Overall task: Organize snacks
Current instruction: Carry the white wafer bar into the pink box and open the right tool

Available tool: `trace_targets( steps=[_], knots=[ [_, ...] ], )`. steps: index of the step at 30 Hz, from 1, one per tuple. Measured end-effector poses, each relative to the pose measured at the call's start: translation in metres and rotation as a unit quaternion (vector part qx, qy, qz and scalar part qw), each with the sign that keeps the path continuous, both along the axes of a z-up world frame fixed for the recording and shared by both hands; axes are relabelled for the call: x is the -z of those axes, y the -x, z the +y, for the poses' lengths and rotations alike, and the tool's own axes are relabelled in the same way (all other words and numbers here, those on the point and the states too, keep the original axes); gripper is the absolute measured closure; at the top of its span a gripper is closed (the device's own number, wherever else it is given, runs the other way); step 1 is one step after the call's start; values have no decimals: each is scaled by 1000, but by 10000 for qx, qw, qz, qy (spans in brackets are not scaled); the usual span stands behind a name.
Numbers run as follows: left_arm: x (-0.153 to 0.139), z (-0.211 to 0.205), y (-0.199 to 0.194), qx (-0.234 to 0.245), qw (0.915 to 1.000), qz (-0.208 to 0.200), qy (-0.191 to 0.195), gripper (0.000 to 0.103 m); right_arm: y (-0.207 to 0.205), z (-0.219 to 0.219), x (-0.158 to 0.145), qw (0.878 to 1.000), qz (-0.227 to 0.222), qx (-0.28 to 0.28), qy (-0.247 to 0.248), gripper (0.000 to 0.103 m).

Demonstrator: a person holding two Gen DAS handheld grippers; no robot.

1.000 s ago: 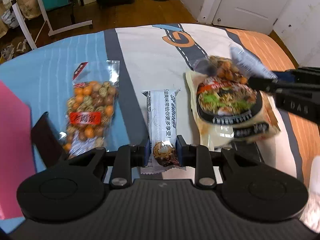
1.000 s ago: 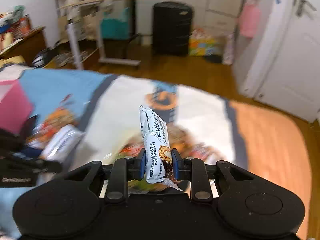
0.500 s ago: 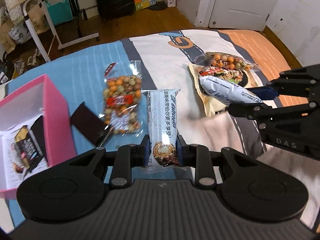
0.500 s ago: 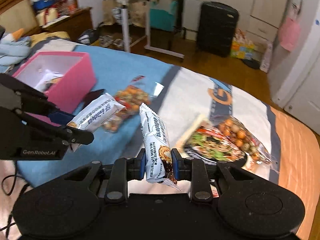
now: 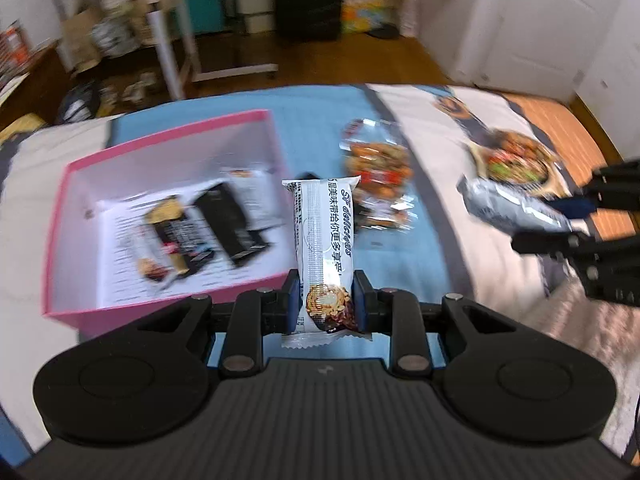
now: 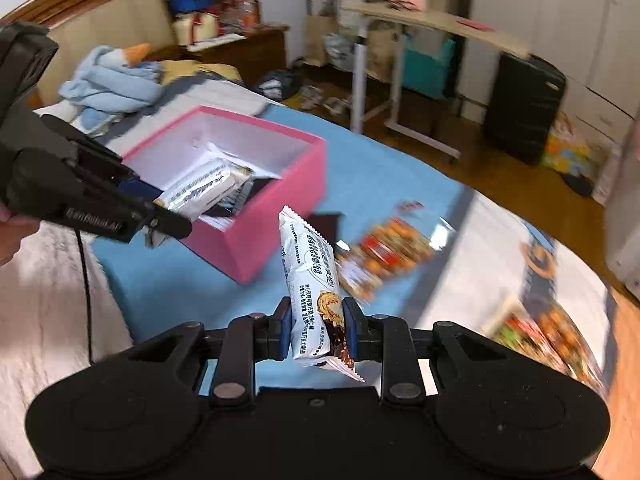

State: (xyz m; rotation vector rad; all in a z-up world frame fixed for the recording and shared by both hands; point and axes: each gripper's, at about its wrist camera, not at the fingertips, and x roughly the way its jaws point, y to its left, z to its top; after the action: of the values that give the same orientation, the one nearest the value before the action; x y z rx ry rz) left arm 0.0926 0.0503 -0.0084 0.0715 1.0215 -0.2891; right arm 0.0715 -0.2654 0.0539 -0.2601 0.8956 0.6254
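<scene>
My left gripper (image 5: pixel 325 304) is shut on a white snack bar (image 5: pixel 325 240), which stands up just right of the pink box (image 5: pixel 160 304). In the right wrist view that left gripper (image 6: pixel 160 208) holds its bar (image 6: pixel 204 192) over the pink box (image 6: pixel 276 216). Dark packets (image 5: pixel 224 220) and printed paper lie inside the box. My right gripper (image 6: pixel 316 328) is shut on a second white snack bar (image 6: pixel 312 280), short of the box's near corner. From the left wrist view, the right gripper (image 5: pixel 560 220) comes in at the right edge.
A clear bag of mixed nuts (image 5: pixel 378 172) and a noodle packet (image 5: pixel 516 160) lie on the bed cover, right of the box. A small dark packet (image 6: pixel 326 222) sits beside the box. Blue clothes (image 6: pixel 108 80) are piled behind it. A rolling desk (image 6: pixel 400 60) and black suitcase (image 6: pixel 524 108) stand on the floor.
Both grippers have swung left and risen with their bars still gripped. The pink box has come close; the nut bag and noodle packet now lie off to the right.
</scene>
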Motion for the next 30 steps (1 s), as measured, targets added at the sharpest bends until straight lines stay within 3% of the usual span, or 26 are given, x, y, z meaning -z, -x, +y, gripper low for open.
trace_targets(
  steps=[3,6,9,14,18,21,25,29,30],
  knots=[
    [2,33,-13,-457,9988,-80,123,78,-14,38,0,9990,-191,-407,-5,73],
    [12,47,-34,-799,9960,-342,-192,78,-39,84,7,9970,-373,-670,88,73],
    [28,62,-58,-1038,9942,-255,-98,78,-65,126,19,9950,-491,-831,261,73],
    [57,82,-93,-1479,9882,-244,-301,77,-106,173,52,9947,-141,-980,282,73],
    [83,95,-112,-1618,9867,31,-118,77,-125,191,80,9950,20,-974,220,74],
    [100,104,-122,-1702,9852,166,-102,77,-118,202,96,9902,-297,-1269,498,74],
    [115,109,-132,-1706,9848,315,-112,76,-118,211,107,9869,-343,-1451,618,73],
    [120,108,-132,-1788,9833,286,-160,66,-115,211,107,9855,-471,-1528,563,64],
    [118,108,-131,-1780,9837,234,-137,60,-113,210,105,9857,-470,-1517,558,55]
  ],
)
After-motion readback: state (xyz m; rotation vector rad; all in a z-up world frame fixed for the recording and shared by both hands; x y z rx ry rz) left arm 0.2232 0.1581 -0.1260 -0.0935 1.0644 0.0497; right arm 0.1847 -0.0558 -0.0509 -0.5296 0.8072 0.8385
